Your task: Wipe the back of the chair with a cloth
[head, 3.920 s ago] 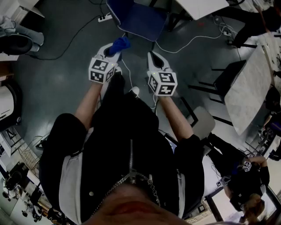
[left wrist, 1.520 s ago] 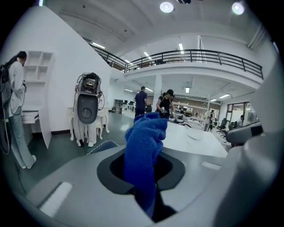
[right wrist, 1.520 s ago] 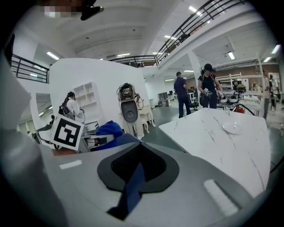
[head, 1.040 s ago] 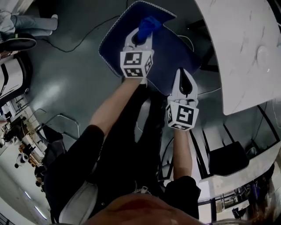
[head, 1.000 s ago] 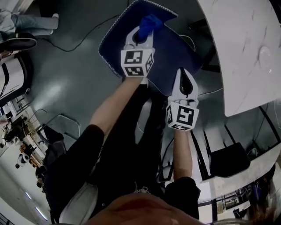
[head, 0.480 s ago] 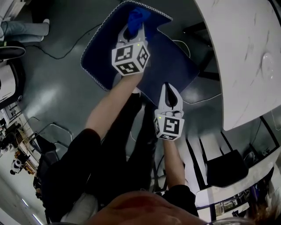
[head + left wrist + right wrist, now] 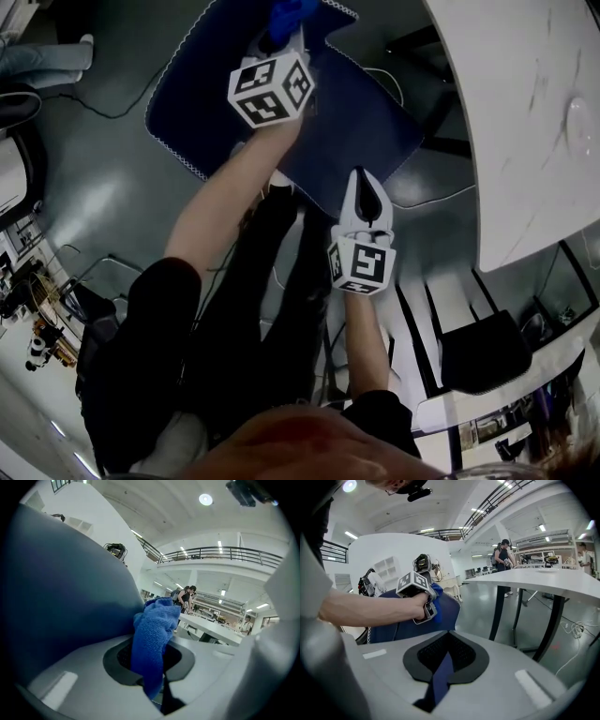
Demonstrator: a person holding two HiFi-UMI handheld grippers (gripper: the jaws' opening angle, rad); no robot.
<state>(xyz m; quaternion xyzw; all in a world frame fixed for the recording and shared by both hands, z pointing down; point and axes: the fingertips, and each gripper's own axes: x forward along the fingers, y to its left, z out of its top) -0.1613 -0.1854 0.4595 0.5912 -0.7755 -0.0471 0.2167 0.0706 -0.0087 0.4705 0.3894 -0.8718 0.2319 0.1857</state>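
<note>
While the left tongs clamp the blue cloth against the far end of the chair back, the right tongs pinch its near edge.

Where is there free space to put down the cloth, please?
The white table, right of the chair, is mostly bare. Grey floor left of the chair is open too. Crowded: the chair's top edge, where the left claw holds the cloth.
</note>
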